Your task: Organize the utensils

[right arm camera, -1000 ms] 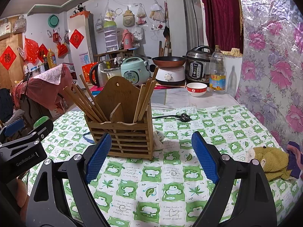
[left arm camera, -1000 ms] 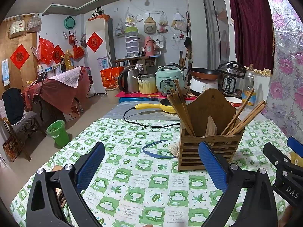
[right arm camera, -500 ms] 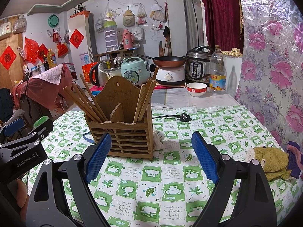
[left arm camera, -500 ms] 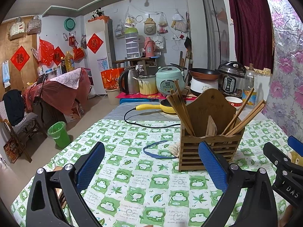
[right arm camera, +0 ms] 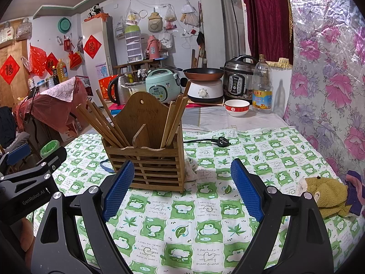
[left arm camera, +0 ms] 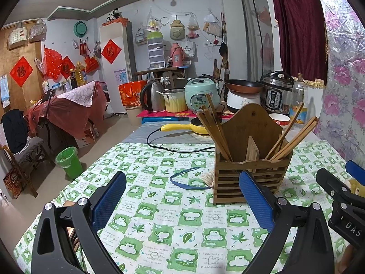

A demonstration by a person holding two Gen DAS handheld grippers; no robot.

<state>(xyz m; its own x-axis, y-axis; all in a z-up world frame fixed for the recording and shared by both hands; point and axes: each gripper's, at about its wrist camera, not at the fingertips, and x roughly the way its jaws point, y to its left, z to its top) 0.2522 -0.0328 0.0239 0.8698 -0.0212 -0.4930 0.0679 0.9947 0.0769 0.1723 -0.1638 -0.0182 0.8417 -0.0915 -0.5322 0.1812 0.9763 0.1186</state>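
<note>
A slatted wooden utensil holder [left arm camera: 248, 171] [right arm camera: 146, 162] stands on the green-and-white checked tablecloth [left arm camera: 173, 223]. Several wooden chopsticks lean in its left compartment [left arm camera: 214, 130] [right arm camera: 102, 125] and several more in its right compartment [left arm camera: 294, 137] [right arm camera: 174, 121]. My left gripper [left arm camera: 182, 196] is open and empty, low over the cloth, just left of and nearer than the holder. My right gripper [right arm camera: 182, 187] is open and empty, just in front of the holder and a little to its right.
A blue band [left arm camera: 187, 179] lies left of the holder. A black cord and plug [right arm camera: 220, 141] lie behind it. A stuffed toy [right arm camera: 324, 194] sits at the right. Cookers, a kettle, a bowl [right arm camera: 237, 107] and a bottle [right arm camera: 262, 89] crowd the table's far end.
</note>
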